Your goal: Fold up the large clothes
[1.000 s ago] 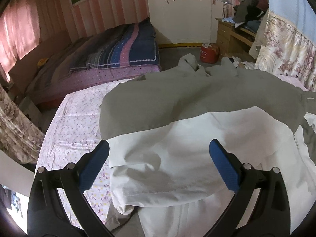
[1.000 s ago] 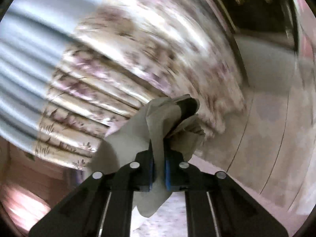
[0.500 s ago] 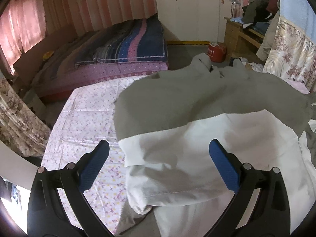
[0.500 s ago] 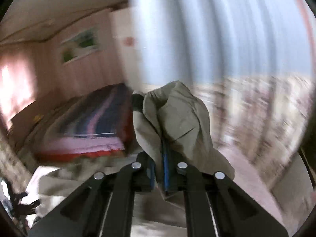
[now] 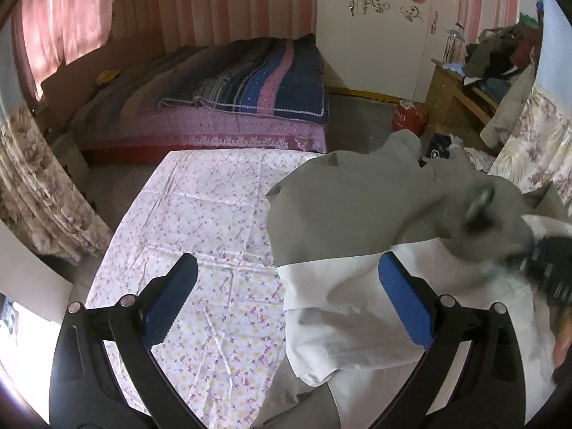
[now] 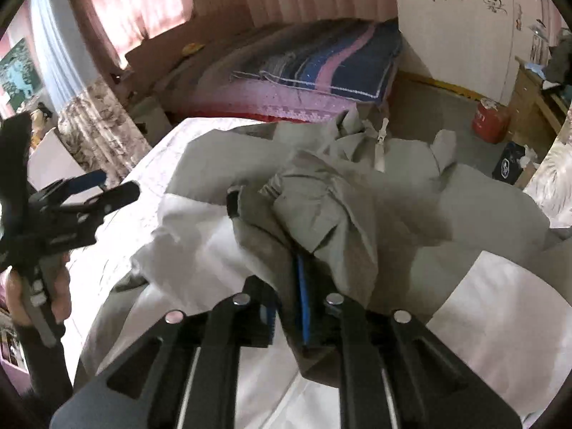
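Note:
A large grey jacket with a white lining lies on a table covered by a floral sheet. My left gripper is open and empty, hovering above the jacket's left edge; it also shows in the right wrist view. My right gripper is shut on a bunched grey sleeve of the jacket, held over the garment's middle. It appears blurred at the right edge of the left wrist view.
A bed with a striped blanket stands behind the table. A red canister sits on the floor by a wooden desk piled with clothes. Floral curtains hang at left and right.
My right gripper has swung the held sleeve from out at the right inward over the jacket. My left gripper has shifted left, showing more bare sheet.

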The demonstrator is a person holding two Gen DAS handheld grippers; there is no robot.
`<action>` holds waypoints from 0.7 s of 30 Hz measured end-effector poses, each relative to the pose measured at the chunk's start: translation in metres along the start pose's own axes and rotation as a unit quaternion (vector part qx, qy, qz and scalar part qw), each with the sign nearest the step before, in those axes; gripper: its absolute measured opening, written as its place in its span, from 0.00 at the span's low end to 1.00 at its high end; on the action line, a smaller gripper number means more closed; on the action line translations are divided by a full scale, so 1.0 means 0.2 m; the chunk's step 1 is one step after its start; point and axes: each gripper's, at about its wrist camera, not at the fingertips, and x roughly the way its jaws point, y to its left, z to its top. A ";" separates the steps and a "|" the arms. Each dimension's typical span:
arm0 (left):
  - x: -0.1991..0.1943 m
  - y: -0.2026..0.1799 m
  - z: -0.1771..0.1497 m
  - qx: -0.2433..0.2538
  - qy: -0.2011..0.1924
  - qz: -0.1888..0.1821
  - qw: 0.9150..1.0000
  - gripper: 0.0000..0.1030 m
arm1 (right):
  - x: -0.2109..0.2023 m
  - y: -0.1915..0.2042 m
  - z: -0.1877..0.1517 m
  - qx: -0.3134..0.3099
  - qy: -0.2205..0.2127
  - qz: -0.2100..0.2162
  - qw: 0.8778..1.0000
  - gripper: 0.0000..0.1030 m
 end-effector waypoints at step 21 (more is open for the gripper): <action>-0.11 -0.49 -0.03 0.102 0.014 -0.002 0.995 0.97 | -0.91 -0.53 -0.17 0.044 -0.193 -0.187 0.962 0.98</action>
